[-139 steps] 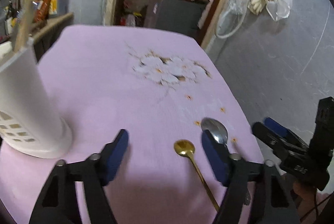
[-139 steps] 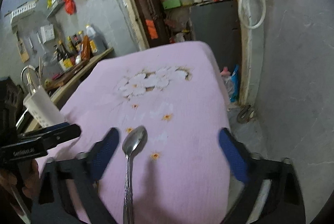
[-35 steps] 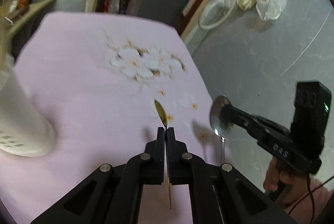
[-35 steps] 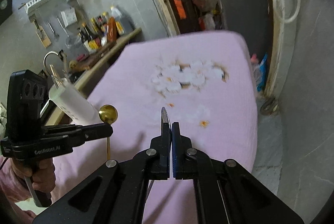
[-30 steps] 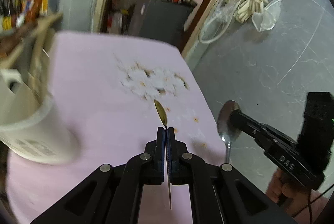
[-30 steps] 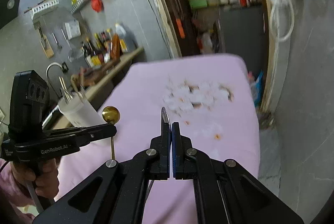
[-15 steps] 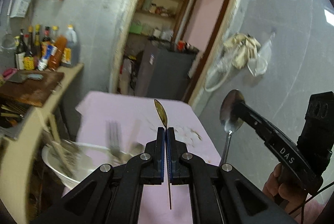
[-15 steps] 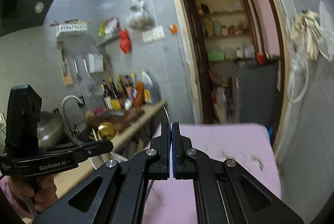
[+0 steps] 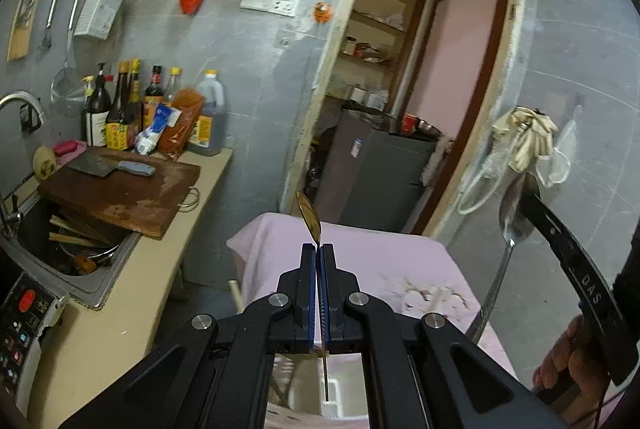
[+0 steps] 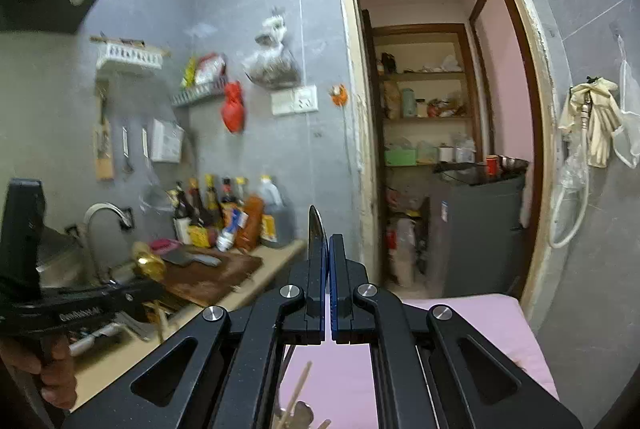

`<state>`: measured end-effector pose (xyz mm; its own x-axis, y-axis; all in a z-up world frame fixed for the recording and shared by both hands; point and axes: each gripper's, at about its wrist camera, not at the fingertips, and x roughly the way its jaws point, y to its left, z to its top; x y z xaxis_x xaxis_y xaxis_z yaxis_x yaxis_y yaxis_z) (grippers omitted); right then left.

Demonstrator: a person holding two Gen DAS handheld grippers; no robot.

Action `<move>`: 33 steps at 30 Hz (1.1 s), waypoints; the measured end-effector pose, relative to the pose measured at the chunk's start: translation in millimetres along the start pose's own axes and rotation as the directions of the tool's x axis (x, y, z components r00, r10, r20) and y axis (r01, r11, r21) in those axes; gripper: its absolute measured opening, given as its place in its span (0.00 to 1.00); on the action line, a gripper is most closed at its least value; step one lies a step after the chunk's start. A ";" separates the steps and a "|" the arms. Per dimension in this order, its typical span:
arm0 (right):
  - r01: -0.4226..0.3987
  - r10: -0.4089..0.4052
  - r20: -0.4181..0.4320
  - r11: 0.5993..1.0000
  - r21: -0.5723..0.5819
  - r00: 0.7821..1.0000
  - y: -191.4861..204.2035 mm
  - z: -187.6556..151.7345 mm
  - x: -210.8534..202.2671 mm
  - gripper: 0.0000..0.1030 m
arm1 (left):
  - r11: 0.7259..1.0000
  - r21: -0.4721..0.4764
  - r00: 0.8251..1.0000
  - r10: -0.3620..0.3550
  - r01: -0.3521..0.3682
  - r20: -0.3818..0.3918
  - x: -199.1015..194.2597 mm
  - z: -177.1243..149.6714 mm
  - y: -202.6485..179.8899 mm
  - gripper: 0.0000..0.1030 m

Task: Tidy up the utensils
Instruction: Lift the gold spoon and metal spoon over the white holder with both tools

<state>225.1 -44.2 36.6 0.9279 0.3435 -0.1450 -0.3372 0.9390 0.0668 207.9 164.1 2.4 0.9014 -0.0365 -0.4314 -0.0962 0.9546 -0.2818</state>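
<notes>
My left gripper (image 9: 319, 253) is shut on a gold spoon (image 9: 309, 215), bowl up, handle hanging down behind the jaws over the white utensil holder (image 9: 332, 399) seen below. It also shows in the right wrist view (image 10: 149, 263). My right gripper (image 10: 326, 249) is shut on a silver spoon (image 10: 315, 229), bowl up edge-on. That spoon also shows at the right of the left wrist view (image 9: 514, 221). Both are raised high above the pink table (image 9: 360, 249). Utensil tips (image 10: 298, 409) show below the right gripper.
A counter (image 9: 132, 293) with a sink (image 9: 76, 253), a wooden cutting board (image 9: 120, 193) with a cleaver and several bottles (image 9: 132, 109) stands at the left. A doorway (image 10: 440, 133) with a grey cabinet (image 9: 380, 181) lies behind the table.
Both grippers closed on their spoons, lifted them off the table and tilted upward. The left one moved over the white holder, which now sits under its jaws.
</notes>
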 end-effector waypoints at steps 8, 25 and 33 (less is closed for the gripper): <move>0.036 -0.038 -0.079 0.999 -0.031 0.996 2.7 -31.1 18.6 0.02 | 0.998 0.055 1.000 0.026 -0.025 -0.004 18.7 -22.7 3.4 0.03; 0.053 -0.057 -0.133 0.998 -0.033 0.989 9.7 -62.1 15.4 0.02 | 0.994 0.096 0.998 0.055 -0.057 0.029 11.9 -52.2 -1.0 0.03; 0.045 -0.047 -0.164 0.999 -0.014 0.985 10.3 -64.1 7.9 0.04 | 0.993 0.099 0.996 0.066 -0.071 0.051 0.0 -53.1 0.2 0.04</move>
<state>218.7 -31.0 -27.2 0.9041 0.2964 -0.3077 -0.2970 0.9538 0.0459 185.5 148.6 -43.1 0.9135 0.0421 -0.4047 -0.1179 0.9794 -0.1641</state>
